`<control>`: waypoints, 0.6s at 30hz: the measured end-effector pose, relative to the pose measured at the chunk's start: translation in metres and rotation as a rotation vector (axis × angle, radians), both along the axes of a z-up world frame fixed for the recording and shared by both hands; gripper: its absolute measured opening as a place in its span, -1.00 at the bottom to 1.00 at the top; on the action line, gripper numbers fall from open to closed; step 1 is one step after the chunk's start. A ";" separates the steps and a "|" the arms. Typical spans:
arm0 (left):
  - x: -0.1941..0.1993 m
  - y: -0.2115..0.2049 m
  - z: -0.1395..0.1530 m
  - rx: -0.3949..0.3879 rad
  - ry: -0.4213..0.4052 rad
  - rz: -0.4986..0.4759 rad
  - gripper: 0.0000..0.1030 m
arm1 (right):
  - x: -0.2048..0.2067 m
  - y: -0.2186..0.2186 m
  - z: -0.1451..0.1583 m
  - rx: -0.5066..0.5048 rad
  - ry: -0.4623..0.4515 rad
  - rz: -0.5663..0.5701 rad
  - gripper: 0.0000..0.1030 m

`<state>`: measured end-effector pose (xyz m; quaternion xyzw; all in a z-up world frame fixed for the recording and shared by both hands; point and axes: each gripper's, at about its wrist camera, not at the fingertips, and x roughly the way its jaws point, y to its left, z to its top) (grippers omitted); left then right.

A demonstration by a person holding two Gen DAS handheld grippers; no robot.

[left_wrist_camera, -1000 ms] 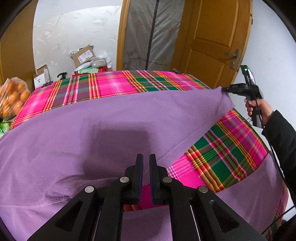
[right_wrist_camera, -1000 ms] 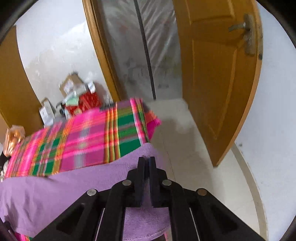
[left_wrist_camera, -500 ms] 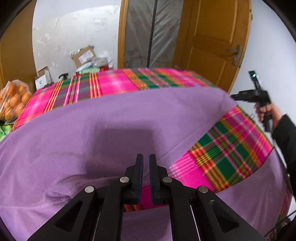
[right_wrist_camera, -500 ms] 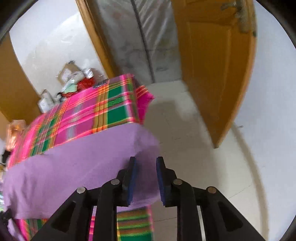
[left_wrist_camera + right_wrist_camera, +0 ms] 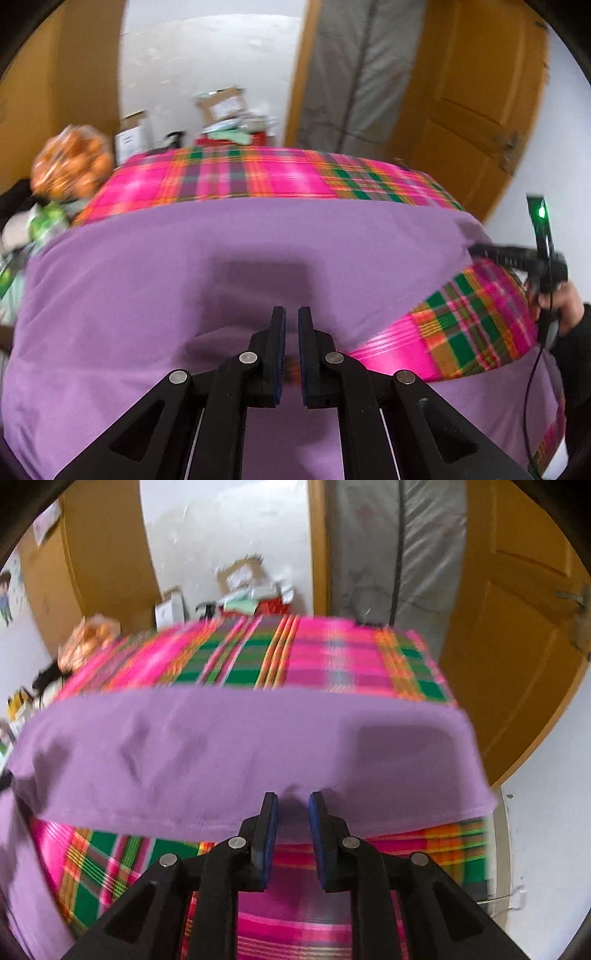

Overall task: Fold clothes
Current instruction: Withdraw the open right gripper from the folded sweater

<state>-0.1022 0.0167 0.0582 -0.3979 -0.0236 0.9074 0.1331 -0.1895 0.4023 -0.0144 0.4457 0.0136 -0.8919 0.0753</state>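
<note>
A purple garment (image 5: 229,266) lay spread across the plaid-covered worktop (image 5: 236,173), its far edge folded over so a band of plaid showed at about four o'clock in the left wrist view. The left gripper (image 5: 291,332) hung low over the near part of the cloth; its jaws were clenched almost together, and nothing could be made out pinched between the pads. To do this step well, that side would likely need to pin or pinch its own edge firmly before the fold was squared. Further right, the right gripper (image 5: 293,812) hovered over the folded edge at six o'clock in its own view, jaws released with a clear gap and no cloth between them. It would probably do best to smooth the dropped corner flush with the worktop's right edge.
</note>
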 end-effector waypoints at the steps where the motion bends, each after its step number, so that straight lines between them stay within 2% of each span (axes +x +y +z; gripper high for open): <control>1: 0.000 -0.010 -0.003 -0.008 -0.009 0.028 -0.87 | 0.002 0.002 -0.001 0.003 0.016 -0.003 -0.65; 5: 0.004 -0.050 -0.020 -0.027 -0.063 0.135 -0.87 | 0.009 0.021 0.001 0.012 0.005 -0.049 -0.66; 8: 0.008 -0.063 -0.030 -0.016 -0.087 0.159 -0.87 | 0.021 0.029 0.005 0.065 -0.012 -0.105 -0.66; 11: 0.014 -0.070 -0.035 -0.005 -0.096 0.164 -0.87 | 0.042 0.027 0.015 0.028 0.019 -0.090 -0.66; 18: 0.044 -0.098 -0.023 0.019 -0.053 0.218 -0.87 | 0.096 -0.013 0.070 -0.104 0.168 0.013 -0.66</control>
